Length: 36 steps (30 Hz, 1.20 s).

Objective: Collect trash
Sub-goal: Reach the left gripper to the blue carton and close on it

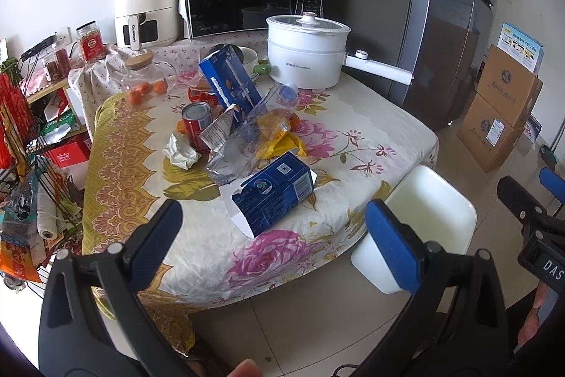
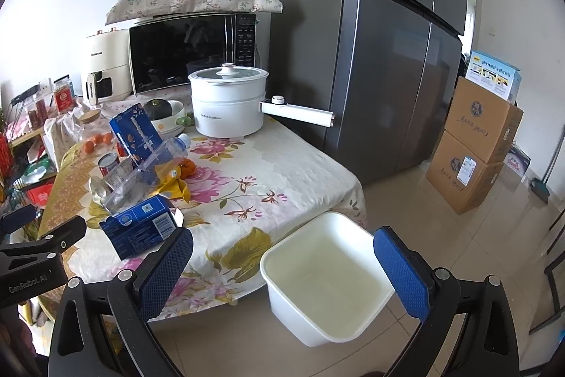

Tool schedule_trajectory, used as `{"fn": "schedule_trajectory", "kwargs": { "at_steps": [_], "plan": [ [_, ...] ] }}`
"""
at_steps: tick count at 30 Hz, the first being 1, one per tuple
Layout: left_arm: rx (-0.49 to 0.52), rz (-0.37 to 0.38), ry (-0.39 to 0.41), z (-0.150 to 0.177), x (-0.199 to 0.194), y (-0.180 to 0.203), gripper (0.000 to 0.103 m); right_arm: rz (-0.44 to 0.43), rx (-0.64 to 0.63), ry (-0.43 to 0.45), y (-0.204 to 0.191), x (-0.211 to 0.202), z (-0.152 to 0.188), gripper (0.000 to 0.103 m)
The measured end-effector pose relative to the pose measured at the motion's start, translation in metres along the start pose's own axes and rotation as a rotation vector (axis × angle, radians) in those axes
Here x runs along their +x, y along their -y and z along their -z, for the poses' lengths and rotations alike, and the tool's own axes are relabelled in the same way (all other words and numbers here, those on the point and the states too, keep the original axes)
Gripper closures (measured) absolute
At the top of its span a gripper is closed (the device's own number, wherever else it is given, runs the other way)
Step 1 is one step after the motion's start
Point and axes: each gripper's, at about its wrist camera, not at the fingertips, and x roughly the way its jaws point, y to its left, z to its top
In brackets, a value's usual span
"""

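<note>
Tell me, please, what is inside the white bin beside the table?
The bin looks empty: its pale floor and walls show in both views, with no trash in it. Its near inner wall is hidden behind the rim.

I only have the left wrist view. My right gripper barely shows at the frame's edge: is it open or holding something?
Observer: Open. The right gripper holds nothing.
Operator: What sits behind the upright blue carton?
Observer: Behind the blue carton, a dark green squash rests in a white bowl.
Operator: Anything in the bin yet?
Observer: The white bin looks empty; its whole floor shows in the right wrist view.
</note>
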Motion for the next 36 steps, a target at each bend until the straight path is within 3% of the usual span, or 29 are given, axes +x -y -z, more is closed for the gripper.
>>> {"fn": "schedule_trajectory", "kwargs": {
  "at_steps": [8, 14, 21, 25, 27, 29, 36],
  "plan": [
    [0.012, 0.004, -0.015, -0.003, 0.004, 0.001, 0.000, 0.005, 0.029, 0.004, 0.005, 0.000, -0.005, 0.000],
    [0.041, 0.136, -0.085, -0.020, 0.020, -0.008, 0.000, -0.026, -0.061, -0.076, 0.000, 0.011, -0.030, 0.000],
    [0.200, 0.279, -0.291, -0.025, 0.082, -0.003, 0.000, -0.191, -0.113, -0.234, -0.003, 0.062, -0.062, 0.000],
    [0.267, 0.276, -0.362, -0.008, 0.118, -0.003, 0.000, -0.257, -0.059, -0.312, 0.003, 0.103, -0.047, 0.000],
    [0.313, 0.250, -0.388, -0.004, 0.133, -0.003, 0.000, -0.254, -0.045, -0.443, 0.006, 0.128, -0.027, 0.000],
    [0.366, 0.232, -0.378, -0.004, 0.141, 0.001, 0.000, -0.270, -0.035, -0.512, 0.007, 0.142, -0.019, 0.000],
    [0.529, 0.218, -0.353, -0.013, 0.162, 0.028, 0.000, -0.268, -0.038, -0.503, 0.008, 0.145, -0.020, 0.000]
  ]
}}
